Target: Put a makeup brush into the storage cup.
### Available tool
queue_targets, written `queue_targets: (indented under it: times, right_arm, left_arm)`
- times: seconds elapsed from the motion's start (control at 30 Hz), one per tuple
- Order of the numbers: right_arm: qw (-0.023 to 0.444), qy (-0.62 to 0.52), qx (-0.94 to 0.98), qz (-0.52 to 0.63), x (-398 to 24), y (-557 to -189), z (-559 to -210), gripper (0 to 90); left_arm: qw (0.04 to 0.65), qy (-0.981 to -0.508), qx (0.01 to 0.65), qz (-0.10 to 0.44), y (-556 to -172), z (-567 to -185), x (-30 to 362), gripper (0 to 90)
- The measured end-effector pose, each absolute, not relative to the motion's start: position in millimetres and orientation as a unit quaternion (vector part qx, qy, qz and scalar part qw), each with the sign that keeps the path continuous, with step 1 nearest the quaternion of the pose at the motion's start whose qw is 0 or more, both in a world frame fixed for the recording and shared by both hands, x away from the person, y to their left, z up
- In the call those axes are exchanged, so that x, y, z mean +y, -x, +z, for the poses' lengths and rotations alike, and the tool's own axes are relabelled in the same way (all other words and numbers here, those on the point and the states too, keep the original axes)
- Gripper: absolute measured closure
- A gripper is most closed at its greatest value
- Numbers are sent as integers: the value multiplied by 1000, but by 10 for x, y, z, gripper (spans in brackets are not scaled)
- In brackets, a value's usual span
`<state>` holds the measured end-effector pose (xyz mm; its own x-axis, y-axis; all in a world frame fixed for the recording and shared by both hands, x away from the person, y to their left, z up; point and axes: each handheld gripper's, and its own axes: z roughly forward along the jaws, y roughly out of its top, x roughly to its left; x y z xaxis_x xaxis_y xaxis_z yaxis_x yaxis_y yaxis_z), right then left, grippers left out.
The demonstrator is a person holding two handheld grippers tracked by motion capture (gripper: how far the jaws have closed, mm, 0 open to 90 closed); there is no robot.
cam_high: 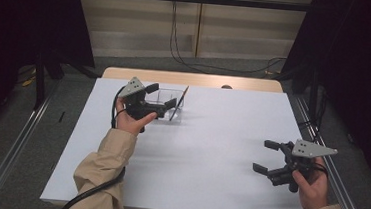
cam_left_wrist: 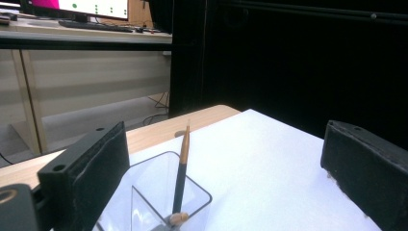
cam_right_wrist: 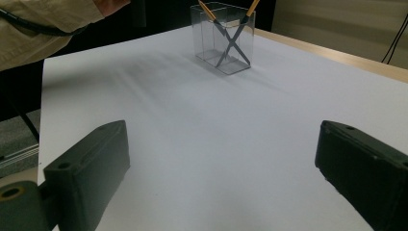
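So the left tongs (cam_high: 161, 96) are hanging right at the clear plastic holder (cam_high: 172, 114) near the far-left part of the white tabletop (cam_high: 210, 151), spread wide with nothing pinched between them; in the left gripper view the holder sits low between the two black jaws without either pad touching it. Inside it there's a pencil (cam_left_wrist: 181, 173), dark body with a tan upper end, leaning against the wall with its top poking out over the rim. The right gripper view looks like there are two of them crossed in an X (cam_right_wrist: 230, 36), though through clear plastic one could be a reflection, can't swear to it. The right tongs (cam_high: 268, 156) are way off at the near-right side of the tabletop, also spread apart and empty. Handling-wise, I'd guess the pencil is super light, stiff and thin, so it rolls or pivots in the pads if you catch it off-centre. Best bet is the bit that sticks up above the rim, squeezed across the shaft, then lifted along its lean so it doesn't drag the holder over. The holder itself looks like thin hard plastic: light, slick, easy to tip or skid. If it needs moving, grab one wall near a corner, gently.
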<state>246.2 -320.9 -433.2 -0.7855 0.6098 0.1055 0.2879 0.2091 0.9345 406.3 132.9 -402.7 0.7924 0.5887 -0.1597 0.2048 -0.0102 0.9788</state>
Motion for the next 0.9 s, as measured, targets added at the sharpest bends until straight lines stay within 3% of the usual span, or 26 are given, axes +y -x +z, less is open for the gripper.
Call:
queue_targets:
  times: [0.9]
  right_arm:
    - [145, -291, 765, 556, -3194, -2470, -4335, 43]
  left_arm:
    - [642, -706, 262, 142, -3787, -4077, 1553, 0]
